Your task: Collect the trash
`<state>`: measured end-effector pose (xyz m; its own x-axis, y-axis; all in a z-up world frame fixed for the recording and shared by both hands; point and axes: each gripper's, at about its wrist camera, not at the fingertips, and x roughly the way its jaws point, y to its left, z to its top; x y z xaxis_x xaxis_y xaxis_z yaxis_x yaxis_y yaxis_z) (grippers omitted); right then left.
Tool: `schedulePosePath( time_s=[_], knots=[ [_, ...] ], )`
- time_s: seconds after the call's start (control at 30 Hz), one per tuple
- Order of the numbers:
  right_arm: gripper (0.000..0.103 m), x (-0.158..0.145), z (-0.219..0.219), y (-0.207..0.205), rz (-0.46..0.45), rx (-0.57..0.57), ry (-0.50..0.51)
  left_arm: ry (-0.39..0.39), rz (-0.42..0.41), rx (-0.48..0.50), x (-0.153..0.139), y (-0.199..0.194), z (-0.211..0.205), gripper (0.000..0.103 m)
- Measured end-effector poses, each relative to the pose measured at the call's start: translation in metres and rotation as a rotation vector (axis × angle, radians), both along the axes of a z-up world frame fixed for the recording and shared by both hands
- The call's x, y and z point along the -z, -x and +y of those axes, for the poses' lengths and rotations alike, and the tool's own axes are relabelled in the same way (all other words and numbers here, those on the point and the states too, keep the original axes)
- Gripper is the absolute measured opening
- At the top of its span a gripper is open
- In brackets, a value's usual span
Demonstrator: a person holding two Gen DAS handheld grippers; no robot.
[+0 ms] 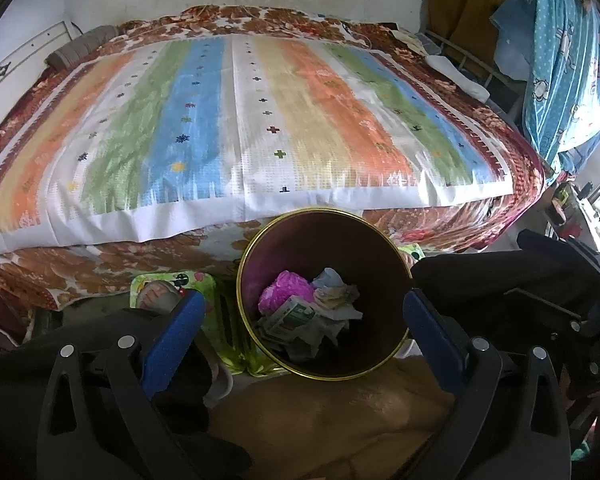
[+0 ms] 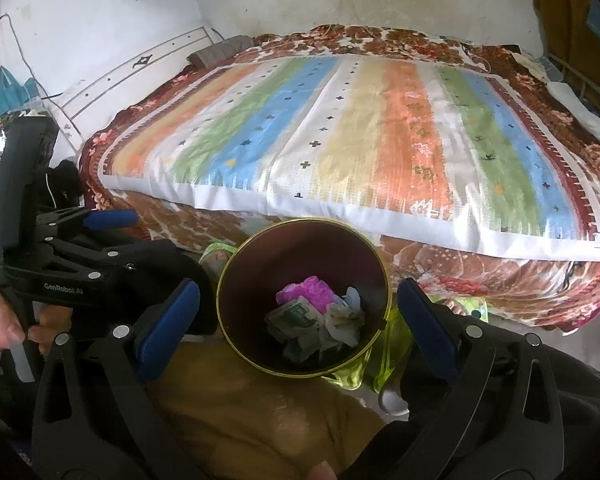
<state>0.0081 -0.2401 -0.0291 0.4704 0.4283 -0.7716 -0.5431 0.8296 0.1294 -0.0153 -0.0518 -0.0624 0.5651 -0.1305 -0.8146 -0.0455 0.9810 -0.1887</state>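
A dark round bin with a gold rim (image 1: 384, 248) stands on the floor in front of the bed; it also shows in the right wrist view (image 2: 260, 248). Inside lie a pink crumpled wrapper (image 1: 286, 290), a green-and-white carton (image 1: 296, 314) and crumpled paper (image 1: 338, 300); the same pink wrapper (image 2: 312, 288) and carton (image 2: 296, 316) show in the right wrist view. My left gripper (image 1: 304, 316) is open and empty above the bin. My right gripper (image 2: 298, 308) is open and empty above the bin, with the left gripper's body (image 2: 80, 264) just to its left.
A bed with a striped mat (image 1: 236, 128) over a floral blanket (image 1: 100, 264) fills the far side. Green sandals (image 2: 356, 368) lie by the bin. A tan cloth (image 1: 332, 420) lies below the grippers. Blue curtain and hanging clothes (image 1: 564, 60) are at the right.
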Motion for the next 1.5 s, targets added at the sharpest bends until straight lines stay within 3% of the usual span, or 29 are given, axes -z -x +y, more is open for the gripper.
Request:
schedulePosePath(
  time_s=[1.5],
  knots=[
    [0.094,0.0006,0.0088,0.0034,0.028,-0.027,-0.022,-0.009,0.018,0.036,0.0053,0.0012,-0.0077,0.097]
  ],
)
